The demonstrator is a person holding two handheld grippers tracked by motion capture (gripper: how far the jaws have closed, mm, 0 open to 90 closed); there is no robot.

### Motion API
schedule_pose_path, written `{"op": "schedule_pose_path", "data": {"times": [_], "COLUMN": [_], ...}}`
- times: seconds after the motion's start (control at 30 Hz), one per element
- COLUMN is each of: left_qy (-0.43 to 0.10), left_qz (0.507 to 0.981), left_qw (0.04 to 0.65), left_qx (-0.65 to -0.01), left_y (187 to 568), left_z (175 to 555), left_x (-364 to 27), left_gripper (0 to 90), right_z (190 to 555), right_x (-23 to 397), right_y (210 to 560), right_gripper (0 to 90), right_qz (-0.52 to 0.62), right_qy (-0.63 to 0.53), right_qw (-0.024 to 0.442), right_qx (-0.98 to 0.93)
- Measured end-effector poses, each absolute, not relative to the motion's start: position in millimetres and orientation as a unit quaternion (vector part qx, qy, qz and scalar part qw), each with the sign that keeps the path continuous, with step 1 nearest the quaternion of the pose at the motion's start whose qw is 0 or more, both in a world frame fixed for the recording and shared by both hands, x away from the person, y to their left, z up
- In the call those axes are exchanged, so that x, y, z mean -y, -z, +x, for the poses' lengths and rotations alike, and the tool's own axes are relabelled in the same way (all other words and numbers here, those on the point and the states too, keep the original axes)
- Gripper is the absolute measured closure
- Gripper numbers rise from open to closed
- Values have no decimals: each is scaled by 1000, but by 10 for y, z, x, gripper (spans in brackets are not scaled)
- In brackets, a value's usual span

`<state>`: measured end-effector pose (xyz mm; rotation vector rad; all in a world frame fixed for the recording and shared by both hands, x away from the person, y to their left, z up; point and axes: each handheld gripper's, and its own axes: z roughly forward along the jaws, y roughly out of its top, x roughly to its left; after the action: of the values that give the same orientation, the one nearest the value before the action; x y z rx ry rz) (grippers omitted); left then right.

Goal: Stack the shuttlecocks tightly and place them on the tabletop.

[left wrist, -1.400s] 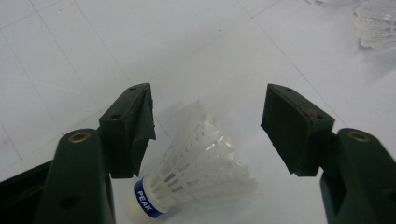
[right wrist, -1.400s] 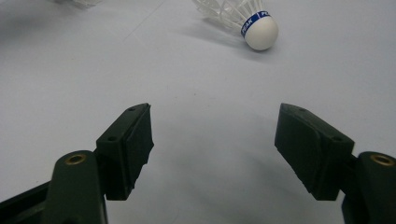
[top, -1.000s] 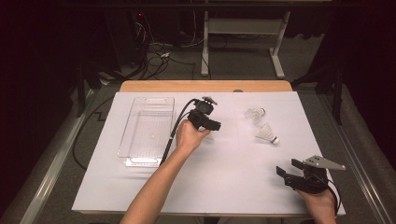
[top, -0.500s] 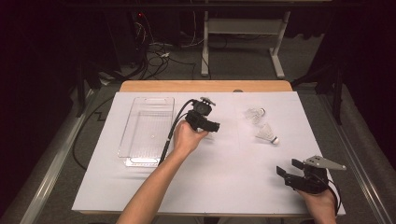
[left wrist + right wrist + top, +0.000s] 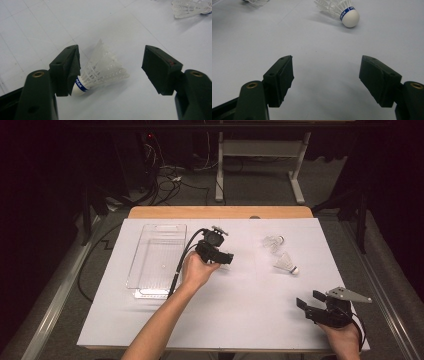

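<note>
Approaching the nearest shuttlecock (image 5: 100, 72) with the left gripper (image 5: 110, 67), we are keeping the jaws spread wide and released; nothing is clamped. In the left gripper view the shuttlecock is lying on its side on the white table cover (image 5: 37, 30) between the jaws, its cork base with the blue band tucked against the left-hand jaw pad and its feathered skirt fanning toward the middle of the gap. The right-hand jaw is standing well apart from it.

We are judging the item to be very light and liable to skid or roll if nudged. The skirt looks thin and springy and could crush or deform under a firm squeeze. The cork base is the stiffer part, so we are advising a grip across the base or just above the band, with light closing force.

Farther ahead of this gripper, two more shuttlecocks (image 5: 280, 252) are lying near each other. Behind and beside the hand, a clear plastic tray (image 5: 155, 262) is sitting on the cover.

The right gripper (image 5: 327, 75) is resting low over bare cover with its jaws likewise parted and holding nothing; a second shuttlecock (image 5: 339, 10) is lying well ahead of it.
</note>
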<state>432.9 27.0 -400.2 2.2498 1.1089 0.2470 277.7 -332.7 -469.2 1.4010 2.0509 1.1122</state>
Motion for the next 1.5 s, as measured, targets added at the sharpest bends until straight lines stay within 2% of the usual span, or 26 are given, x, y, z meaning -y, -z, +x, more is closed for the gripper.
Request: {"op": "schedule_pose_path", "data": {"times": [1.5], "left_qy": [-88], "left_qz": [857], "left_qw": [311], "left_qx": [-402], "left_y": [4002], "left_z": [4075], "left_x": [-409], "left_gripper": [296], "right_z": [2780], "right_x": [3330], "right_y": [4692], "right_gripper": [279], "right_qz": [503], "right_qy": [-404], "right_qw": [205], "right_qx": [-735]}}
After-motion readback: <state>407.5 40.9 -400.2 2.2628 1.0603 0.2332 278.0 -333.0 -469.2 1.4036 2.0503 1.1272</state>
